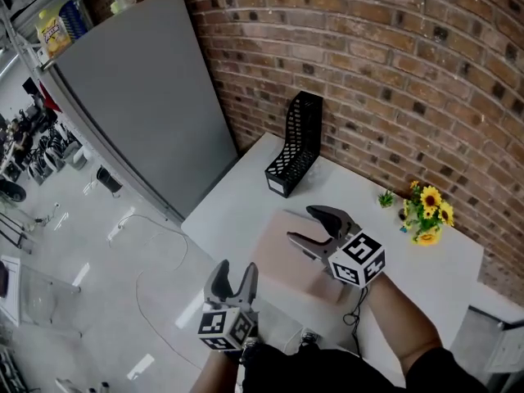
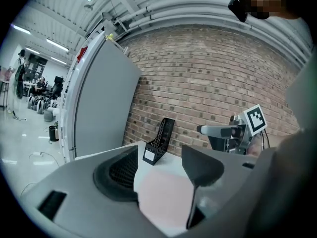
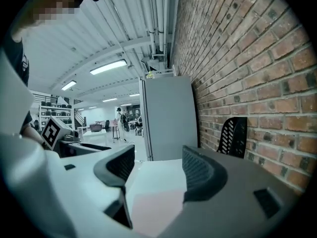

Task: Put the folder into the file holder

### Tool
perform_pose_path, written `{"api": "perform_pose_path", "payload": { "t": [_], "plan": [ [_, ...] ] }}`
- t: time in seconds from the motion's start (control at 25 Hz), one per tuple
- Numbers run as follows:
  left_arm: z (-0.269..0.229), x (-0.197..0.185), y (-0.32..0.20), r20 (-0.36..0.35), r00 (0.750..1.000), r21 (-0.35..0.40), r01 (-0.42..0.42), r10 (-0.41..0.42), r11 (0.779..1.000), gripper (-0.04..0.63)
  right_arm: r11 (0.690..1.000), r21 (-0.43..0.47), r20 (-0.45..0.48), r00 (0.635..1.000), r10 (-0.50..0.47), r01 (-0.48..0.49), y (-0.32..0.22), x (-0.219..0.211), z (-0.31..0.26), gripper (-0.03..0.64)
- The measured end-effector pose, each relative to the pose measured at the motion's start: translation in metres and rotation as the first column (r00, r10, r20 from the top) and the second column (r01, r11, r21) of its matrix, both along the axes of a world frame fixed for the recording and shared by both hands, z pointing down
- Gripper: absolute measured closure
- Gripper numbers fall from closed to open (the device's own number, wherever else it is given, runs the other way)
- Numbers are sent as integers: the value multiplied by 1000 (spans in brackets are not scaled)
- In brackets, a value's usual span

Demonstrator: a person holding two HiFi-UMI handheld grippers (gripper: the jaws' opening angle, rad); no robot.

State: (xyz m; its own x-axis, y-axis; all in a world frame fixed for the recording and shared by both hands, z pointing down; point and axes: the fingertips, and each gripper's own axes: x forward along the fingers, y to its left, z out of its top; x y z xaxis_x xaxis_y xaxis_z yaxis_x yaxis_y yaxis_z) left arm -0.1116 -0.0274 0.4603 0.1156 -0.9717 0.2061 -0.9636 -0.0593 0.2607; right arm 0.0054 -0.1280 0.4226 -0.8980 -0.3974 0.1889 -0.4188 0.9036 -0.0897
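Note:
A pale pink folder lies flat on the white table, near its front edge. The black mesh file holder stands upright and empty at the table's far left, beside the brick wall. My right gripper hovers over the folder's far edge, open with nothing between its jaws. My left gripper is open at the folder's near left corner. In the left gripper view the folder lies below the open left gripper, with the holder beyond. The right gripper view shows the folder under the right gripper.
A small bunch of sunflowers stands at the table's far right by the brick wall. A tall grey cabinet stands left of the table. A cable lies on the floor to the left.

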Motion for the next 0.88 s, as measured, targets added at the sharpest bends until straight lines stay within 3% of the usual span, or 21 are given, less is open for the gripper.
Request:
{"api": "perform_pose_path", "payload": {
  "t": [0.44, 0.72, 0.88],
  "plan": [
    [63, -17, -16, -88, 993, -145, 61, -75, 988, 333, 991, -121, -52, 997, -59, 52, -36, -17, 43, 304],
    [104, -33, -35, -121, 987, -230, 72, -102, 971, 333, 977, -201, -118, 988, -100, 74, -58, -37, 86, 298],
    [134, -32, -36, -190, 972, -301, 73, -135, 951, 327, 963, -252, -185, 972, -142, 92, -71, -49, 119, 290]
  ]
}}
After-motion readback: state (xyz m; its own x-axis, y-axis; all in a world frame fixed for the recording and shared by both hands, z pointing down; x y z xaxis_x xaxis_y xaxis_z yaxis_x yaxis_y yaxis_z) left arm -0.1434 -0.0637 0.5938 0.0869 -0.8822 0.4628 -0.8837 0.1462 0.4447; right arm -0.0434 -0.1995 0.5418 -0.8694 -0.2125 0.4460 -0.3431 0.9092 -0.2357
